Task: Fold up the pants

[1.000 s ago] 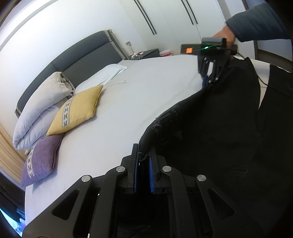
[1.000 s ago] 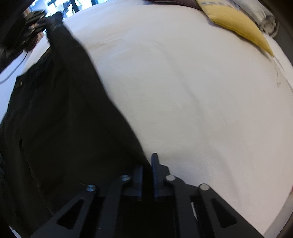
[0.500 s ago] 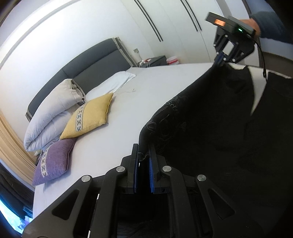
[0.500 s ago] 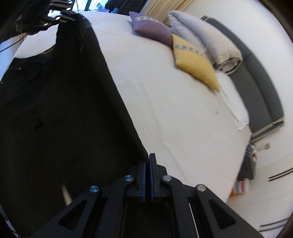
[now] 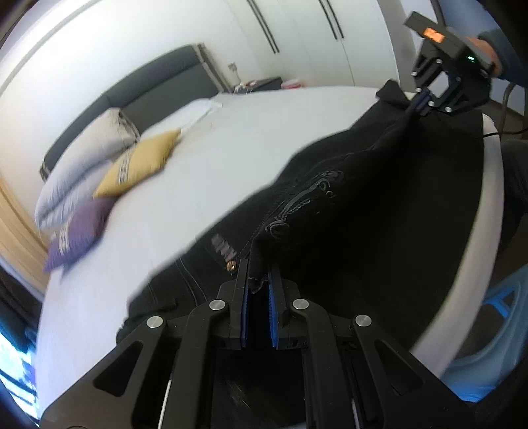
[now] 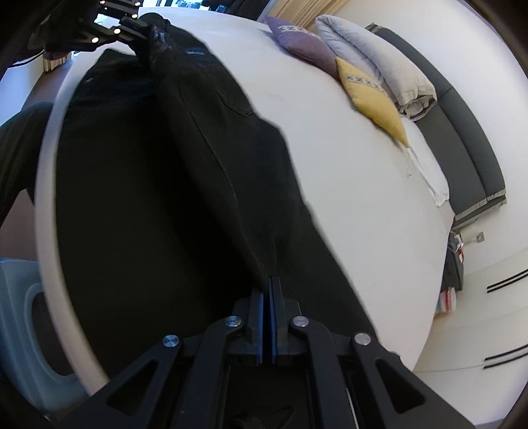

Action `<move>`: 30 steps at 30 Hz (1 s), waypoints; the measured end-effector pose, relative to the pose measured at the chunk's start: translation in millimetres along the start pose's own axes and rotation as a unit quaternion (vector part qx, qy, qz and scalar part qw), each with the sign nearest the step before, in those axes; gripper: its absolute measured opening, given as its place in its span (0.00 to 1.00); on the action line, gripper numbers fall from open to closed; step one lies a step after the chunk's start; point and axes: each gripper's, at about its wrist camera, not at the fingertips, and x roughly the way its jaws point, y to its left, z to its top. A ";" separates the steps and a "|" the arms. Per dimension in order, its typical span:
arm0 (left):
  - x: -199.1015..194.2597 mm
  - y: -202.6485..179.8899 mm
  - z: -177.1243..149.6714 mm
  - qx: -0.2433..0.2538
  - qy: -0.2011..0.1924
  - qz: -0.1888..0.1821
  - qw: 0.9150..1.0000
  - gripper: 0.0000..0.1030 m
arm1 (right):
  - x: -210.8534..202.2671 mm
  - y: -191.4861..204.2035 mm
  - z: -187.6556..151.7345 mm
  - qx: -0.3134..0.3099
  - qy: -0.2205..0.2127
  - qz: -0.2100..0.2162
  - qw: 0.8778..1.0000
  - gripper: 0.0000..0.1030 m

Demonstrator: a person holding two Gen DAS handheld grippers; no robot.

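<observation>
Black pants lie along the near side of a white bed. My left gripper is shut on the waistband end, near a metal button. My right gripper is shut on the other end of the same fabric edge; it also shows in the left wrist view at top right. The held edge is lifted and stretched between the two grippers, folded over the rest of the pants. My left gripper shows in the right wrist view at top left.
A yellow cushion, a purple cushion and a rolled grey duvet sit by the dark headboard. A nightstand stands beyond. A pale blue stool stands beside the bed edge. White wardrobes line the wall.
Both grippers have carried the held pants edge across toward the near bed edge, laying one leg over the other. Both stay shut on the fabric.
</observation>
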 end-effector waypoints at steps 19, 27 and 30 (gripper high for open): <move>-36.9 -46.9 -74.2 -0.028 0.014 0.017 0.999 0.08 | -23.9 92.4 -9.8 -0.033 0.037 -0.012 0.999 0.03; -21.2 -41.6 -86.1 -0.003 0.043 0.015 0.999 0.08 | -18.4 112.3 -6.3 -0.041 0.041 -0.004 0.998 0.03; -18.1 -39.1 -90.6 -0.008 0.043 0.005 0.999 0.08 | -14.4 118.1 -11.2 -0.030 0.034 -0.002 0.999 0.03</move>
